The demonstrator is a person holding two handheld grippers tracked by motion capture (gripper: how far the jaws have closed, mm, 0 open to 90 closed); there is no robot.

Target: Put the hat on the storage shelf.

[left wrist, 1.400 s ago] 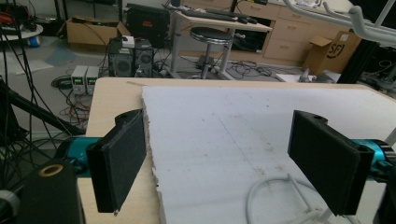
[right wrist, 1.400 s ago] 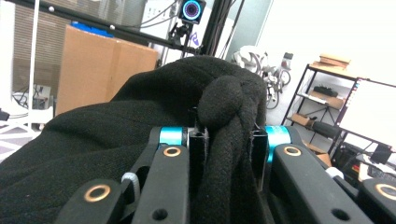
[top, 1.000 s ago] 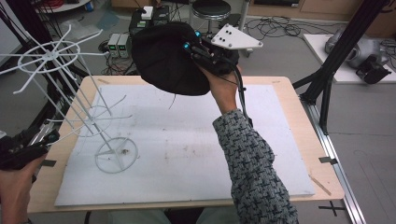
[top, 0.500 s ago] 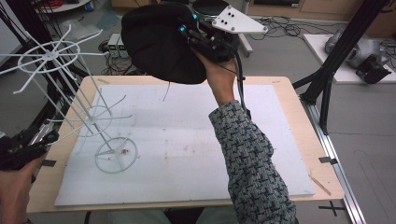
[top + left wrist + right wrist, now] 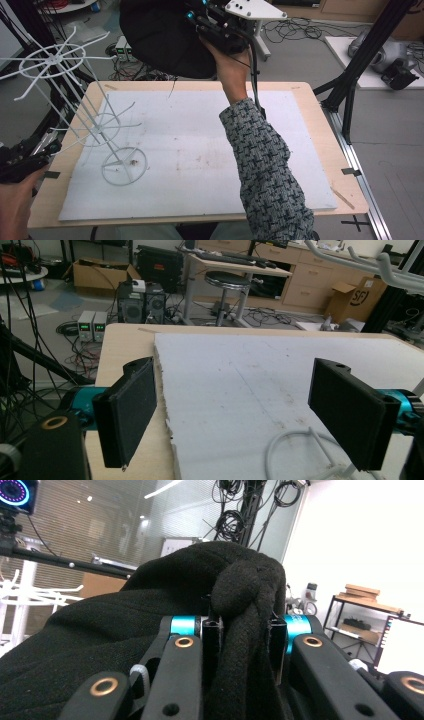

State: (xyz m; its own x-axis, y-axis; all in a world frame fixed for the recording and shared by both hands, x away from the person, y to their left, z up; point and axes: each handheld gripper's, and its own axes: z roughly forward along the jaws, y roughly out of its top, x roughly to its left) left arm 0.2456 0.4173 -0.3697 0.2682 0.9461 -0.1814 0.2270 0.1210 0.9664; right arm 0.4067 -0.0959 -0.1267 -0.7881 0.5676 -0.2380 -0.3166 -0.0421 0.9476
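A black knitted hat [image 5: 162, 35] hangs high above the table's far edge, with my right gripper [image 5: 202, 22] shut on its rim. In the right gripper view the black hat [image 5: 125, 630] bunches between the two jaws, and the gripper [image 5: 242, 635] pinches the thick fold. A white wire rack [image 5: 75, 110] with ring tiers and hook arms stands at the table's left. My left gripper [image 5: 22, 160] is held low by the table's left edge, near the rack's base ring. Its jaws stand wide apart in the left gripper view [image 5: 240, 415], with nothing between them.
A white foam board [image 5: 200, 150] covers most of the wooden table [image 5: 310, 100]. A black frame post [image 5: 360, 65] rises at the right. The rack's base ring [image 5: 300, 445] lies just ahead of the left gripper. Stool, boxes and cables stand on the floor beyond.
My right gripper has risen and moved farther from me with the hat, which now hangs above the far edge. The left gripper has stayed where it was.
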